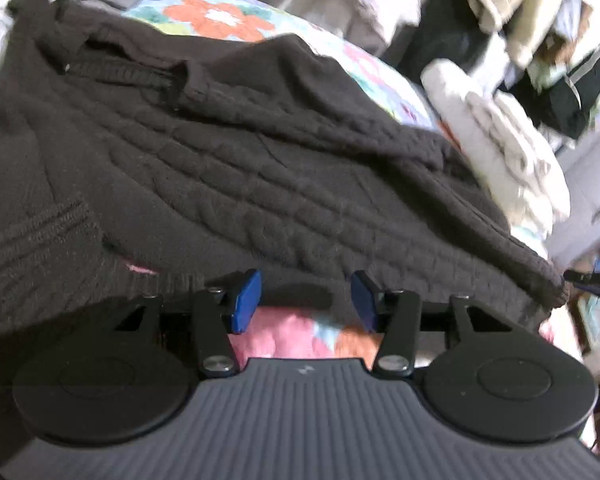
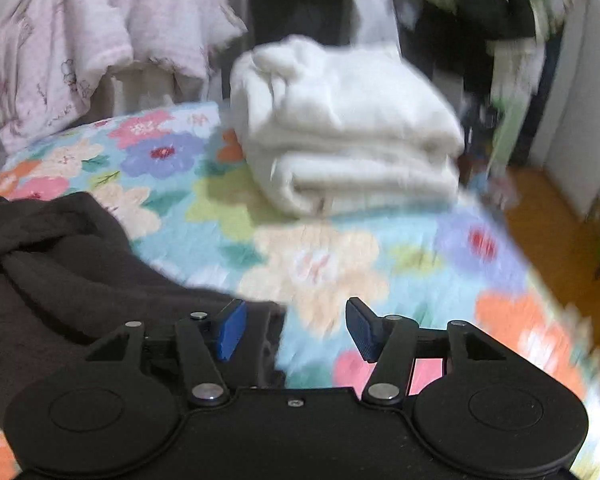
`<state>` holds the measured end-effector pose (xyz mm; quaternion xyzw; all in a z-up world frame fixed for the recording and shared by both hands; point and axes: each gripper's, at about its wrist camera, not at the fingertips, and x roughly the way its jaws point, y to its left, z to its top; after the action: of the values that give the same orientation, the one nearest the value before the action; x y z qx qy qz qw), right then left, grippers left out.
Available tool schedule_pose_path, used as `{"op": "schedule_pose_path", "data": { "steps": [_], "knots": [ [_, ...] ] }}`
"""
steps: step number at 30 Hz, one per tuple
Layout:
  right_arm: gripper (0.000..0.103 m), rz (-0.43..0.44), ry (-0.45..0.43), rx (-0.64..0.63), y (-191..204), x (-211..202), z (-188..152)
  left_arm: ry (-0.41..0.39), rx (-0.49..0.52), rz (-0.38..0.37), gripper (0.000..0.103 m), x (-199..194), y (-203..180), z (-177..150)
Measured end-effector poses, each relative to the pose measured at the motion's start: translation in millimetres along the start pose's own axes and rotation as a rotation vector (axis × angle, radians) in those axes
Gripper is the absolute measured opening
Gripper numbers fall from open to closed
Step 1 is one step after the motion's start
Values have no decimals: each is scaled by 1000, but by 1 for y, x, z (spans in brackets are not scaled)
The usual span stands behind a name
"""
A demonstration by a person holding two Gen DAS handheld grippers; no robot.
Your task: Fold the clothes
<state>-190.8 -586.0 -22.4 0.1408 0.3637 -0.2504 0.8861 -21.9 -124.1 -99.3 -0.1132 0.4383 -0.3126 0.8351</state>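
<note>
Lying spread and rumpled across the bed, the dark brown knit sweater [image 1: 260,168] covers most of the floral bedspread [image 2: 332,264], ribbed hem toward the left wrist camera and ribbed collar further back. Left gripper [image 1: 306,300] sits at the near hem edge, blue fingers [image 1: 246,300] parted about halfway, nothing between them, pads not pressing cloth. Right gripper [image 2: 296,330] is at the sweater's right edge; its fingers [image 2: 230,330] are apart a bit wider, empty, left finger over brown knit, right finger over bedspread. A folded white blanket stack [image 2: 348,136] sits on the bed beyond the sweater, well apart from it. Pink printed fabric [image 2: 84,40] hangs behind the bed. Dark hanging clothes [image 2: 496,0] at the back right, blurred. Wooden floor [image 2: 552,232] on the right.
</note>
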Motion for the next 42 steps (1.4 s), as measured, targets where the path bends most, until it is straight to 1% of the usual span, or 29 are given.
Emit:
{"op": "schedule_pose_path", "data": {
  "steps": [2, 3, 6, 7, 9, 11, 13, 14, 15, 16, 18, 19, 20, 22, 23, 24, 25, 26, 28, 30, 32, 34, 36, 39, 40, 42],
  "knots": [
    [61, 64, 56, 93, -5, 1, -20, -9, 54, 23, 48, -7, -9, 2],
    [61, 82, 94, 143, -7, 3, -32, -12, 44, 21, 50, -8, -8, 2],
    [61, 83, 213, 301, -21, 12, -64, -20, 16, 19, 50, -12, -5, 2],
    [61, 94, 233, 345, -26, 14, -70, -17, 13, 33, 50, -11, -3, 1],
    [61, 129, 245, 420, -34, 15, -77, -13, -8, 45, 50, -8, 3, -1],
    [61, 168, 244, 489, -41, 18, -82, -27, -67, 2, 50, -4, 12, -2],
    [61, 207, 214, 524, -43, 27, -82, -43, -144, -55, 51, 2, 22, -2],
    [62, 211, 204, 515, -41, 33, -82, -51, -180, -81, 51, 5, 27, -3],
    [63, 215, 193, 507, -39, 40, -81, -63, -199, -90, 51, 6, 30, -2],
    [67, 217, 178, 484, -36, 47, -80, -73, -216, -100, 51, 9, 33, -1],
    [68, 200, 135, 399, -22, 55, -79, -83, -247, -116, 54, 14, 38, 3],
    [65, 186, 119, 359, -14, 56, -77, -85, -262, -123, 58, 17, 40, 5],
    [60, 178, 104, 322, -7, 55, -75, -88, -283, -130, 60, 21, 42, 7],
    [21, 218, 83, 274, 1, 53, -73, -98, -316, -138, 66, 28, 45, 10],
    [20, 241, 69, 271, 1, 51, -71, -106, -310, -144, 66, 29, 43, 10],
    [19, 259, 51, 283, -1, 48, -69, -111, -300, -152, 46, 31, 41, 11],
    [19, 274, 33, 291, -4, 44, -65, -100, -266, -169, 0, 31, 35, 11],
    [19, 280, 14, 290, -6, 36, -60, -88, -234, -183, 0, 30, 30, 11],
    [17, 279, -45, 249, -7, 8, -51, -67, -195, -149, 0, 27, 19, 9],
    [16, 272, -98, 184, -6, -24, -43, -90, -132, -110, 0, 20, 6, 5],
    [15, 264, -97, 176, -7, -50, -42, -111, -52, -59, 0, 9, -9, 2],
    [15, 263, -44, 161, -5, -67, -50, -131, 14, -25, 0, -3, -22, -2],
    [15, 253, 48, 132, -1, -74, -68, -126, 47, -2, 0, -13, -27, -4],
    [15, 228, 201, 153, -6, -54, -100, -107, 87, 38, 0, -17, -26, -4],
    [15, 227, 224, 157, -8, -47, -105, -100, 78, 35, 0, -16, -22, -3],
    [15, 238, 227, 158, -8, -38, -109, -78, 12, -3, 0, -10, -8, -2]
  ]
}}
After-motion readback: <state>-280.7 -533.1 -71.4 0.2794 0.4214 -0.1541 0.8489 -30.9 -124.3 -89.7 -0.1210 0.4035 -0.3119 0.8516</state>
